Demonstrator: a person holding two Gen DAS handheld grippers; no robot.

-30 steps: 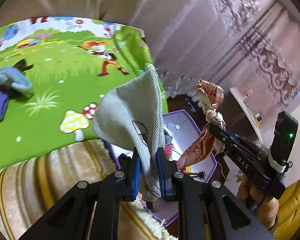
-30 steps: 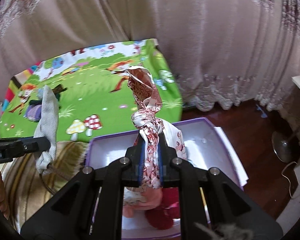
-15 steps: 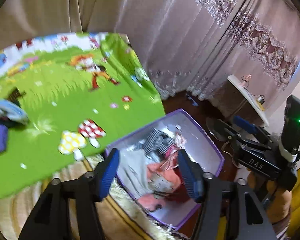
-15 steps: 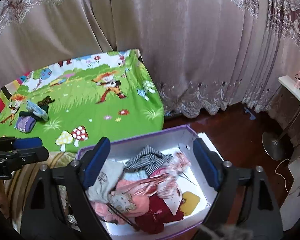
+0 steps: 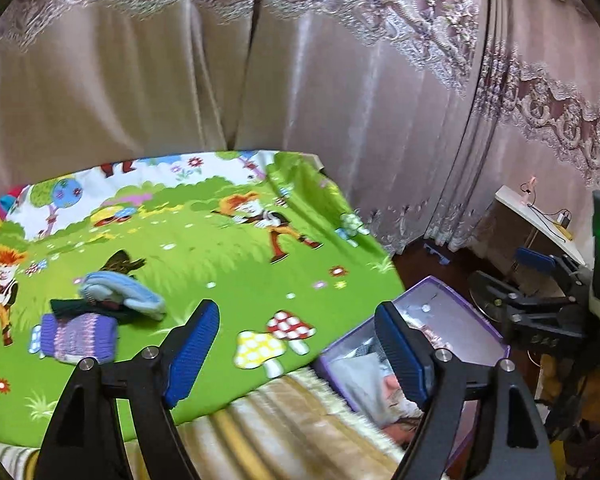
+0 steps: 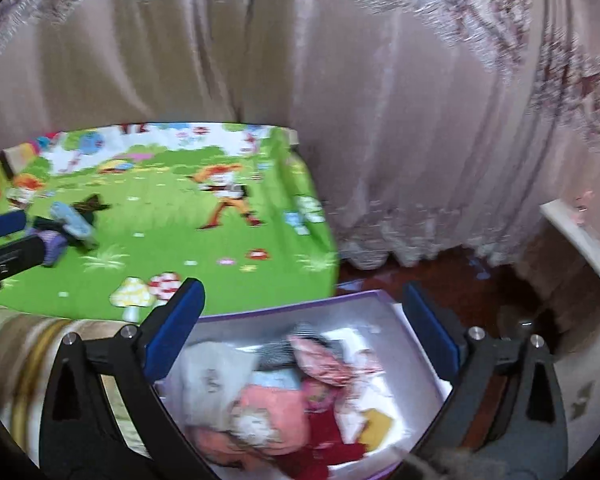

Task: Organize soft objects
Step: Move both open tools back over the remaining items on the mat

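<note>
Left wrist view: my left tool (image 5: 296, 340) is empty, jaws opening; the grey herringbone cloth it held a second ago now lies in the purple box (image 5: 460, 316). Right wrist view: my right tool (image 6: 300, 336) is likewise opening and empty, its patterned scarf (image 6: 324, 364) dropped onto the pile in the box. Both deposits done. I judge the knitted items (image 5: 100, 312) on the green mat (image 5: 220, 264) come next.

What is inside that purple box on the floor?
The purple box holds a heap of soft clothes: a grey cloth, a pink garment, something red and a checked piece. Whatever lies beneath is covered.
</note>
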